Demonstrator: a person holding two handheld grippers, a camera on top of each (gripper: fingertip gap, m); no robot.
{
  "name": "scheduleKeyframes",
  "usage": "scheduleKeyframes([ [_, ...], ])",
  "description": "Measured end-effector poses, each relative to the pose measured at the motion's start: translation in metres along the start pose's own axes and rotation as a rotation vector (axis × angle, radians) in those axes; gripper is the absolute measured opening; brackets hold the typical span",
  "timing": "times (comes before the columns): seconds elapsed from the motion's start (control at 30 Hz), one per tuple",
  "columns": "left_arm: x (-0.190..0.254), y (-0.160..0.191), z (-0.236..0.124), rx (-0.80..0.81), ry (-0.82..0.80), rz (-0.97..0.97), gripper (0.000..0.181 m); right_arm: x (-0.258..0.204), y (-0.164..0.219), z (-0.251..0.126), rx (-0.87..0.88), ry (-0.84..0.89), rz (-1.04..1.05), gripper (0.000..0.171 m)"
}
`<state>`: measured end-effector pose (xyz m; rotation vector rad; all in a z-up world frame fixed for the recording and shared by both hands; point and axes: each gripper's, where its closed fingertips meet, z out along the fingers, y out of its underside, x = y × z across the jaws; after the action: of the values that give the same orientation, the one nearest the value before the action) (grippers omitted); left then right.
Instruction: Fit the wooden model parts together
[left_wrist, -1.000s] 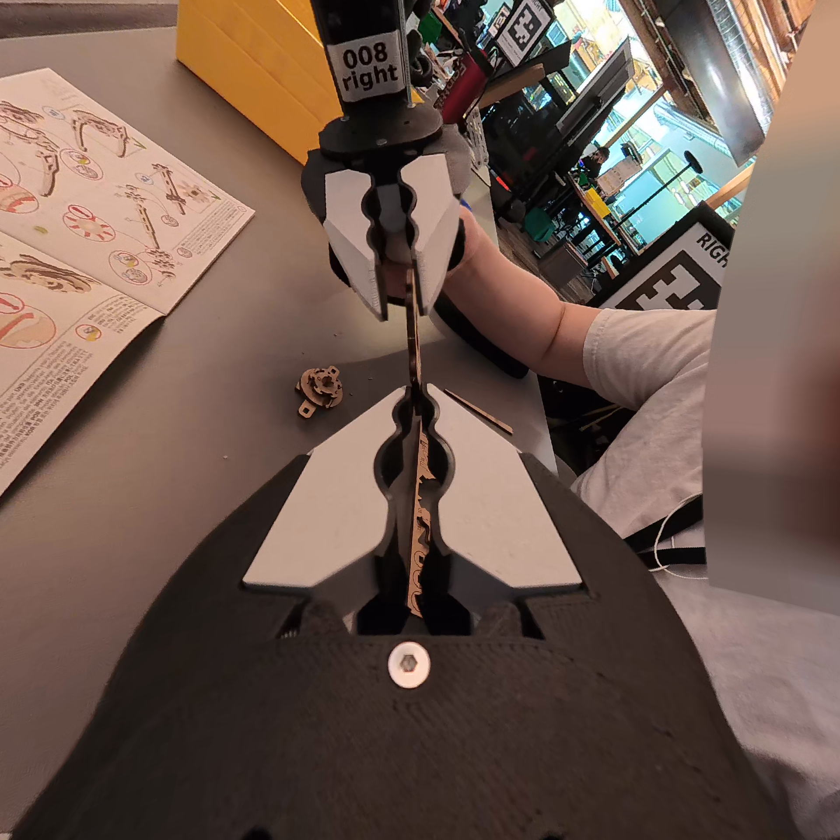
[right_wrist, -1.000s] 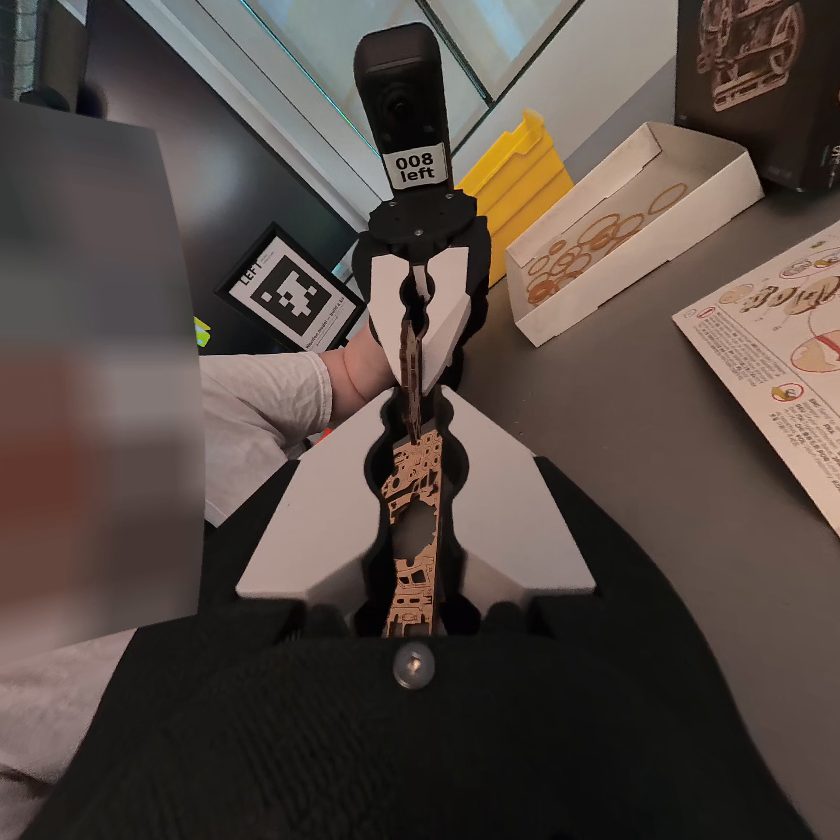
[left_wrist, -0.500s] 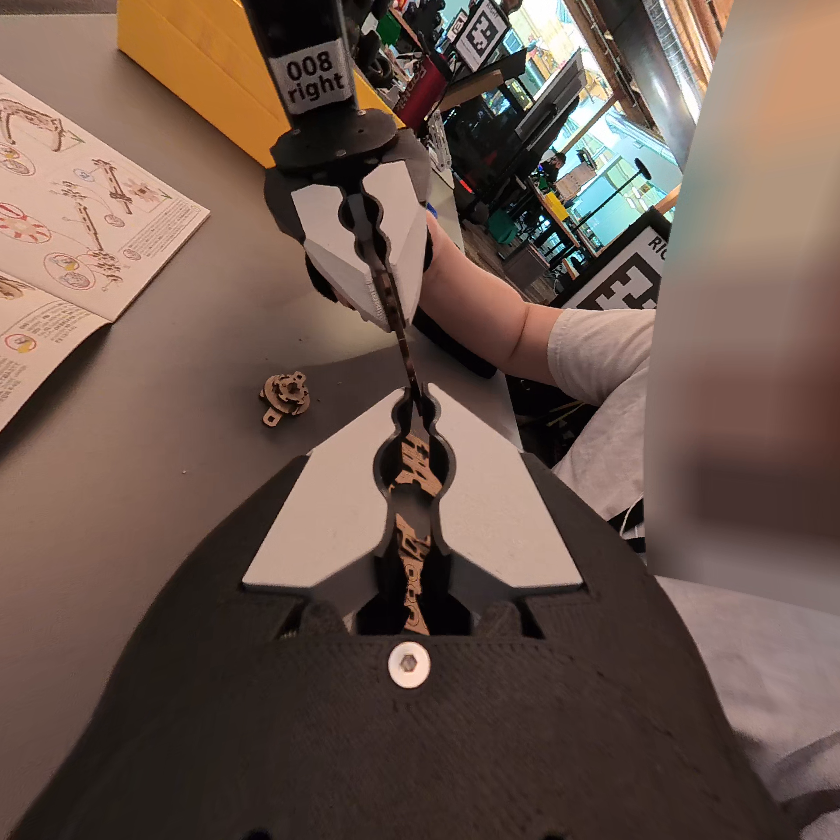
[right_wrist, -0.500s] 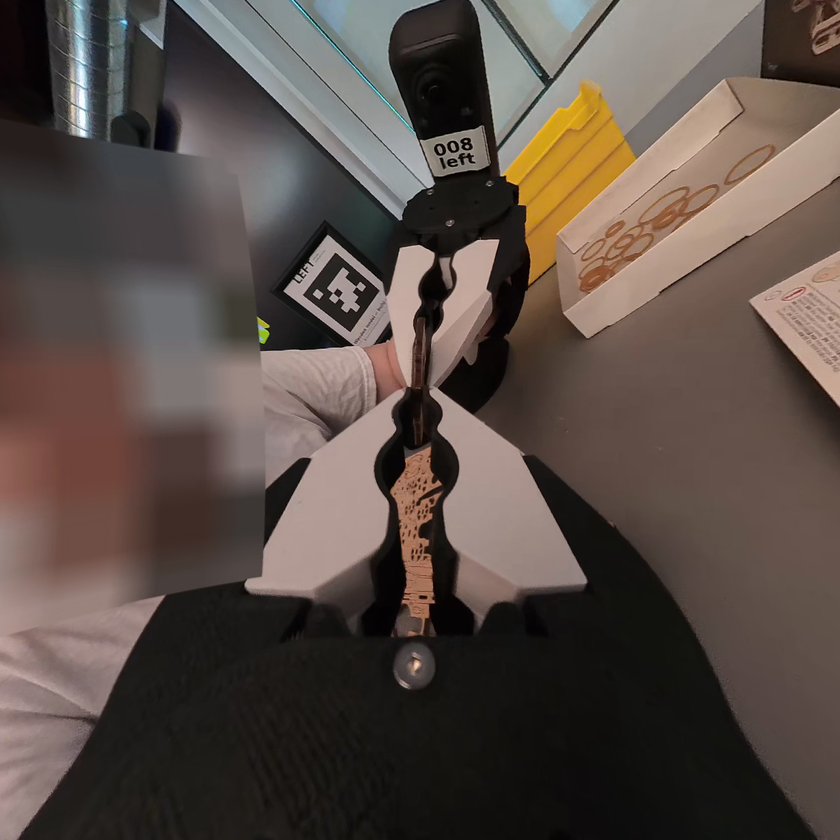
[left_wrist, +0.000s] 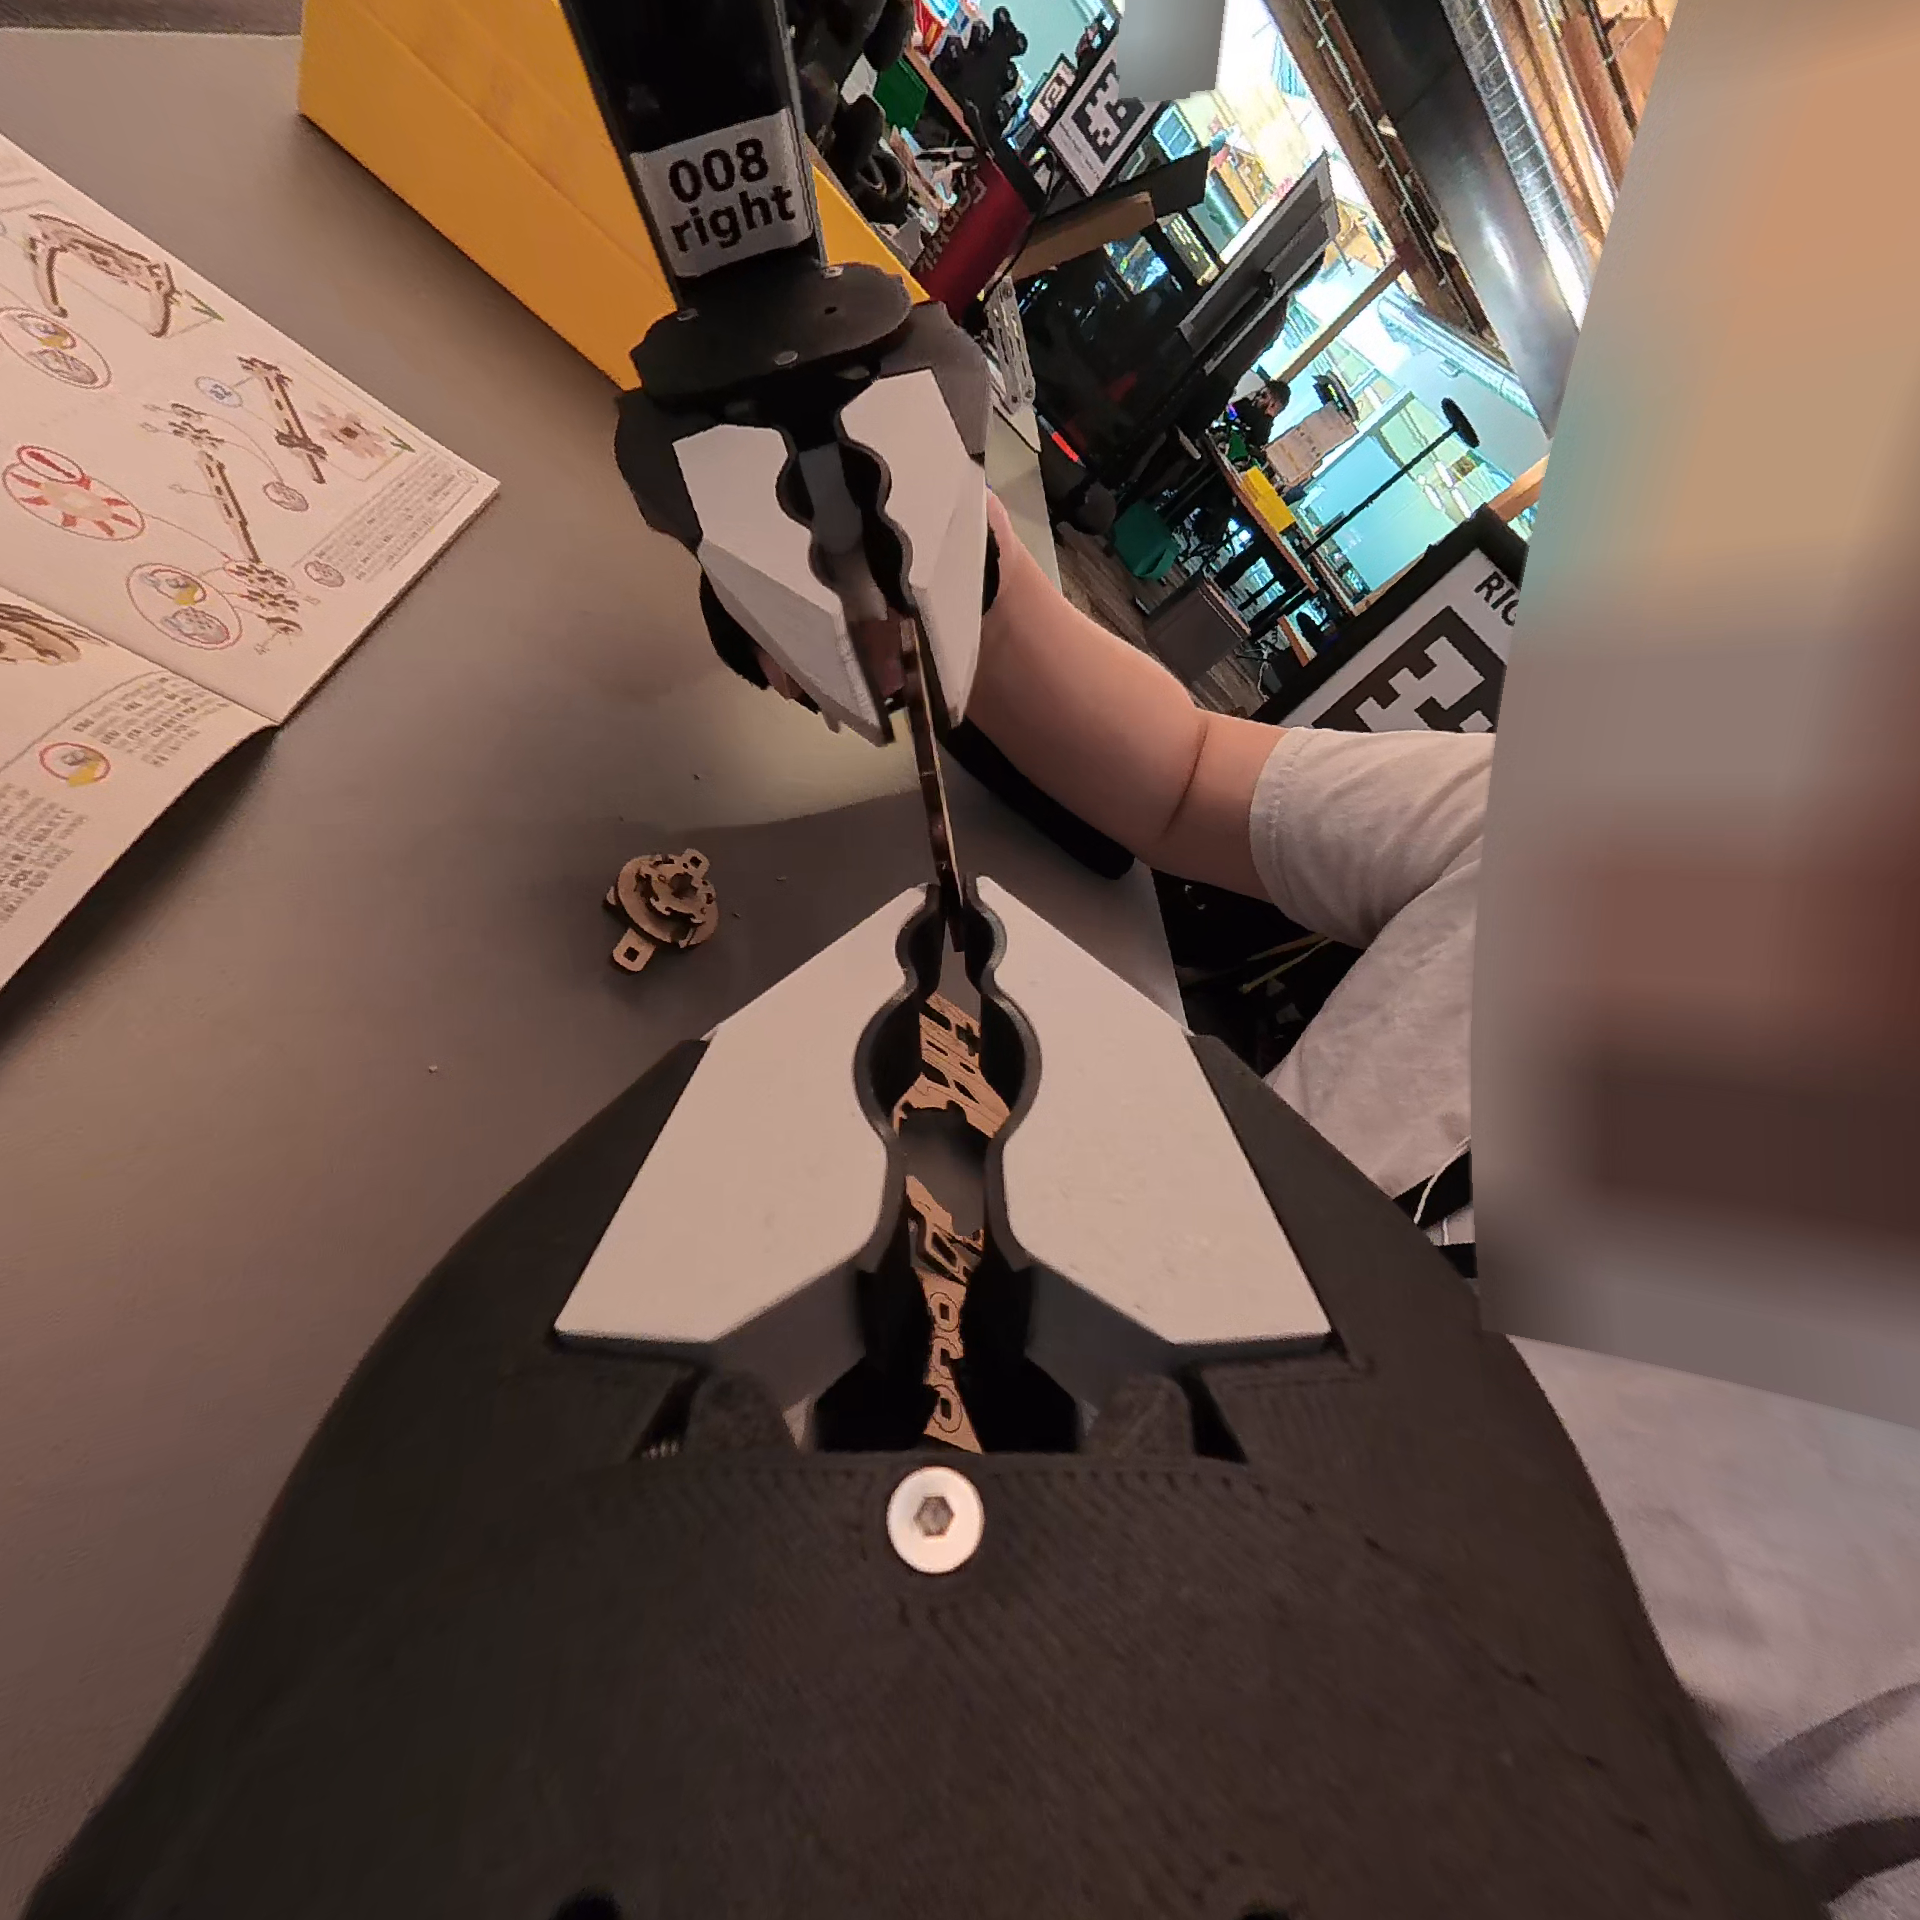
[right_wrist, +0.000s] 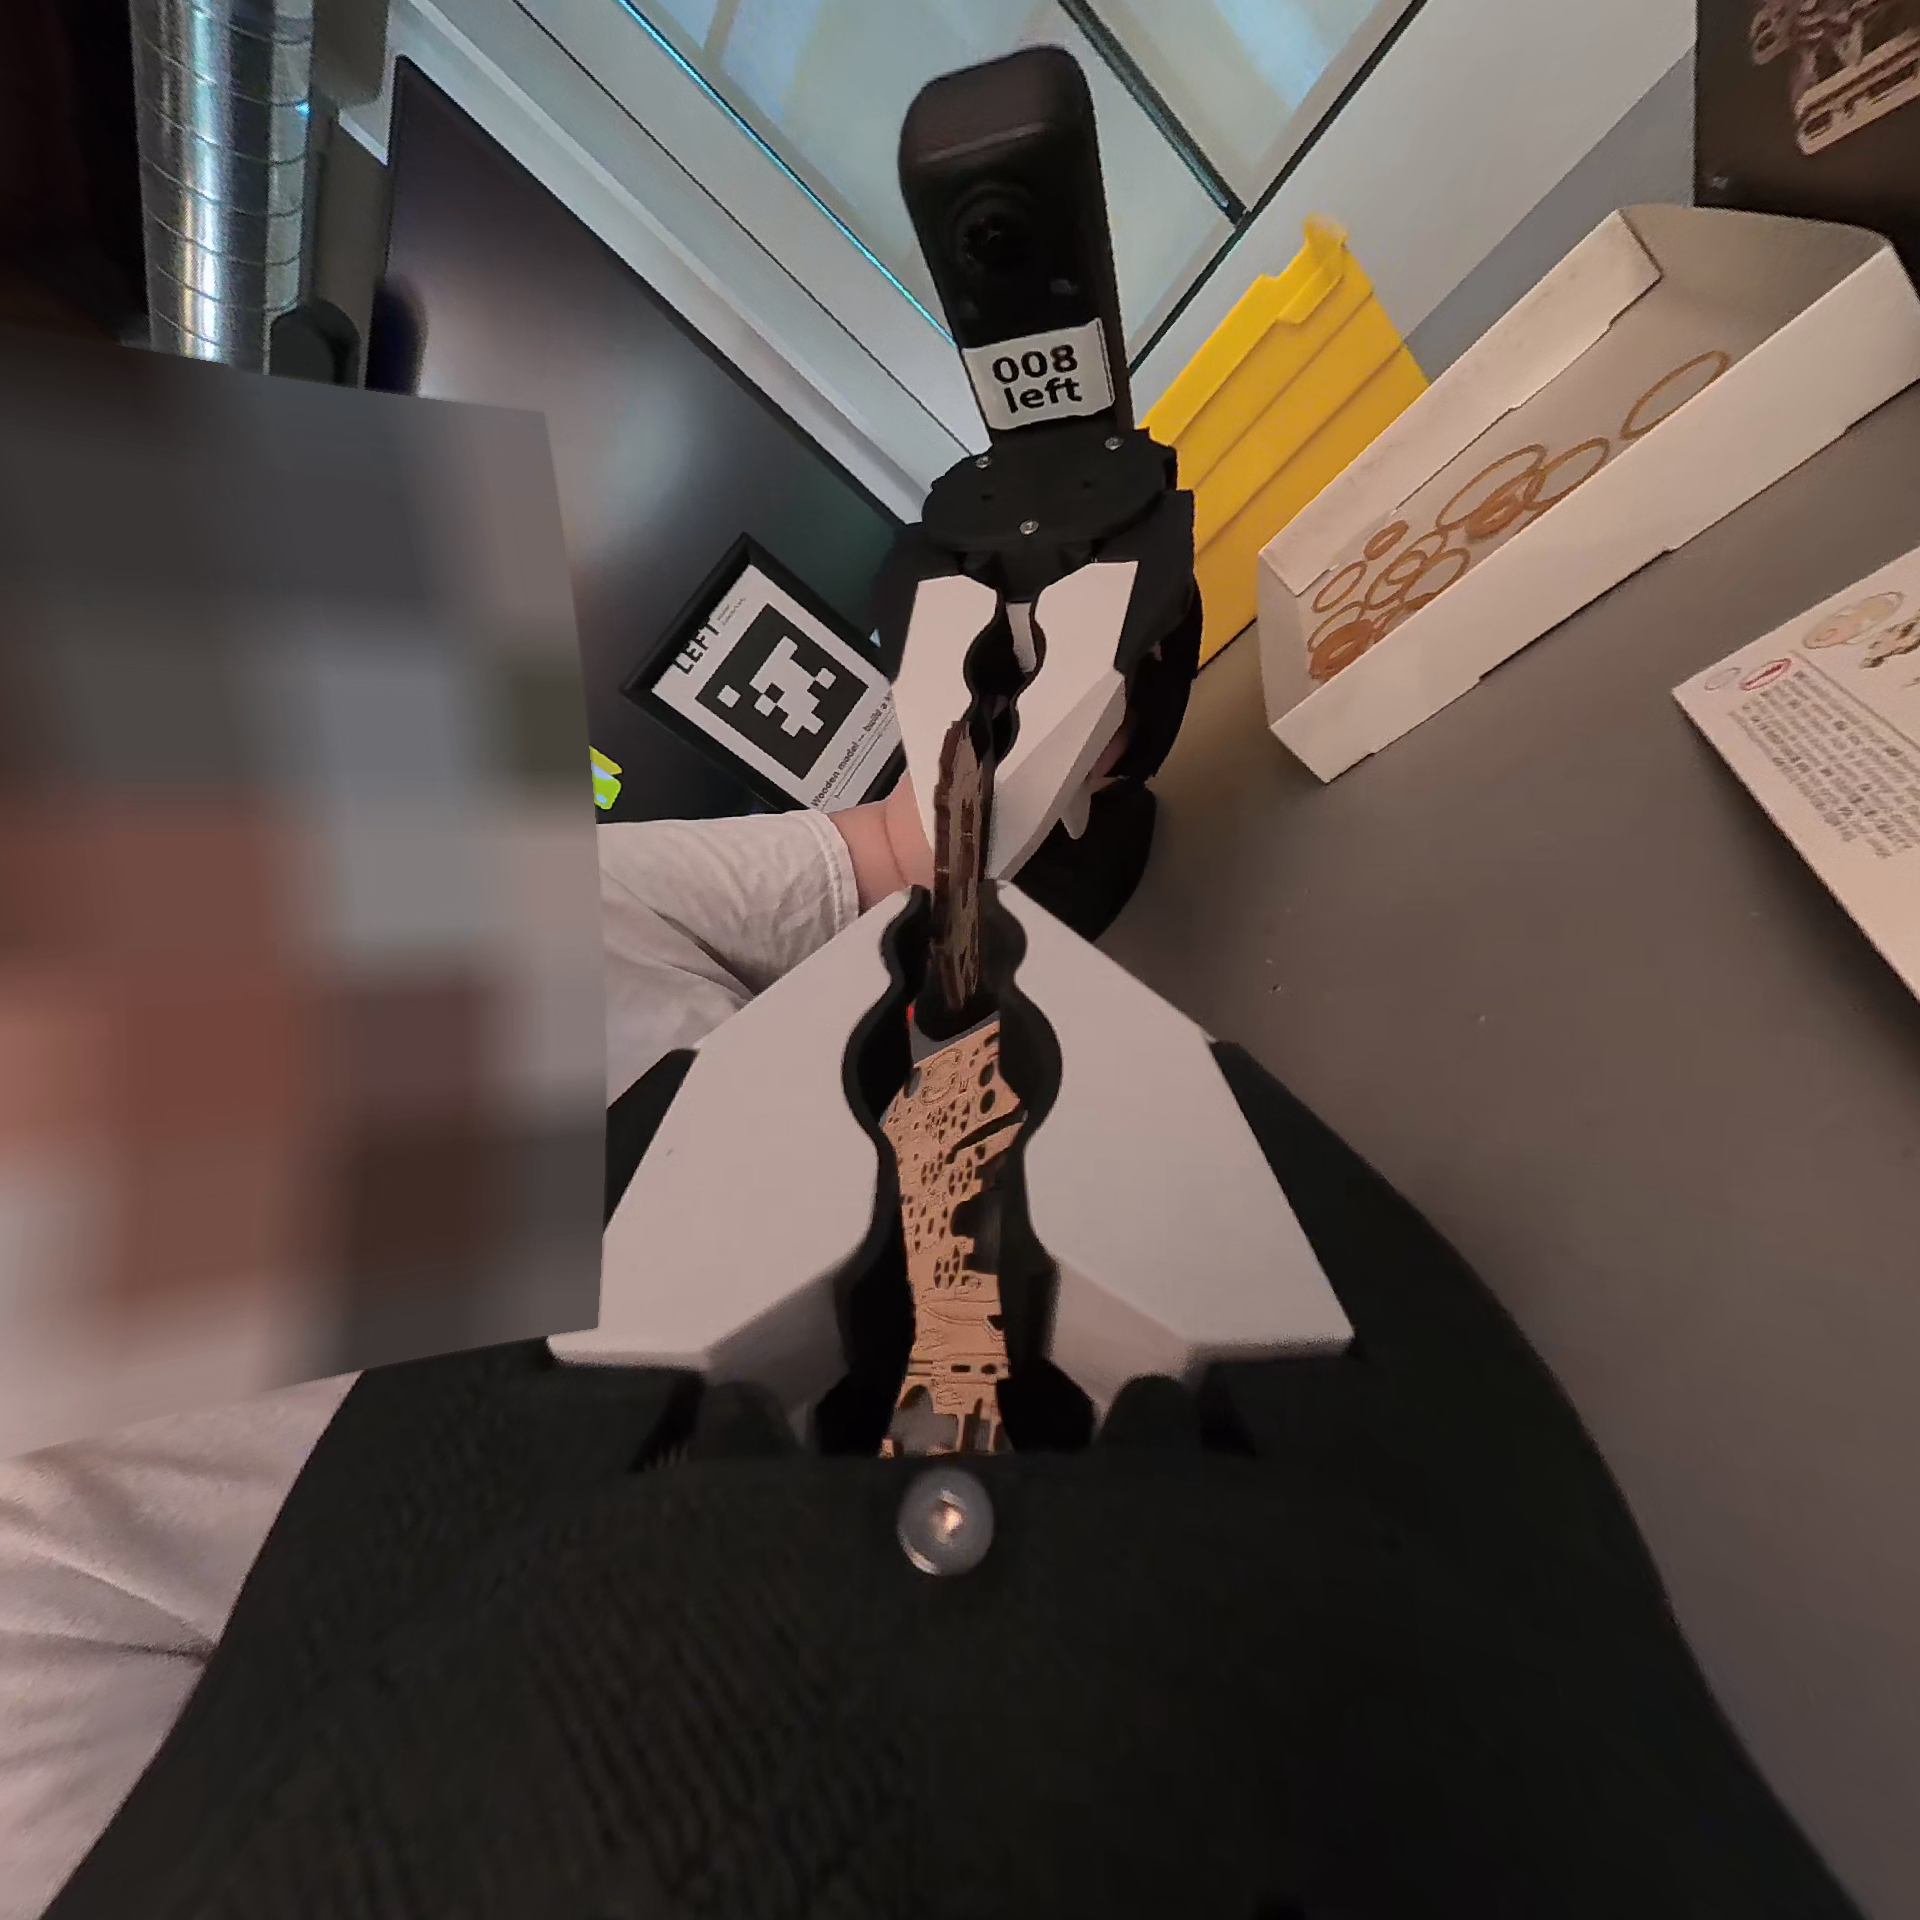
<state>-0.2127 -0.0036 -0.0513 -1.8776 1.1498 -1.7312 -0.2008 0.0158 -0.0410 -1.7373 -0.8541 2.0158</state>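
1. My left gripper (left_wrist: 951, 904), low in the centre of the left wrist view, is clenched on a flat cut-out wooden part (left_wrist: 940, 1226) that lies edge-on between its two fingers.
2. My right gripper (right_wrist: 961, 914), centre of the right wrist view, is likewise clamped on a second wooden piece (right_wrist: 951, 1195), a pale perforated plate running back towards the camera.
3. Both parts are held in the air above the grey table (left_wrist: 364, 935), tip to tip: in the left view, the right-hand plate comes down from the upper centre and meets the left gripper's fingertips.
4. I judge the step in hand to be the mating itself, aligning one plate's edge with a slot in the other. Whether it has seated I cannot tell; the joint is hidden by the fingertips.
5. Next I need fine angular alignment, then a steady push along the plates; twisting could snap the thin wood.
6. A small wooden sub-assembly (left_wrist: 662, 907) waits on the table, left of centre, near the instruction booklet (left_wrist: 156, 499).
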Motion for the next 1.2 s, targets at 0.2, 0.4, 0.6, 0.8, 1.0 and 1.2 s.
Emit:
scheduleKeyframes([
  [0.2,-0.006,0.001,-0.001,-0.005,-0.028,0.008,0.000,0.006,-0.010,-0.011,0.046,0.054,-0.049,0.008],
  [0.4,-0.013,0.007,0.001,-0.036,-0.070,0.023,0.001,0.005,-0.026,-0.026,0.133,0.092,-0.133,0.006],
  [0.6,-0.019,0.007,-0.001,-0.042,-0.103,0.033,0.000,0.006,-0.027,-0.029,0.134,0.108,-0.163,0.005],
  [0.8,-0.025,0.016,0.003,-0.081,-0.125,0.022,0.001,0.012,-0.024,-0.029,0.110,0.148,-0.197,0.005],
  [1.0,-0.025,0.022,0.006,-0.117,-0.121,0.014,0.001,0.014,-0.018,-0.026,0.072,0.145,-0.202,0.006],
  [1.2,-0.027,0.030,0.009,-0.147,-0.119,-0.024,0.001,0.016,-0.016,-0.026,0.054,0.154,-0.205,0.006],
])
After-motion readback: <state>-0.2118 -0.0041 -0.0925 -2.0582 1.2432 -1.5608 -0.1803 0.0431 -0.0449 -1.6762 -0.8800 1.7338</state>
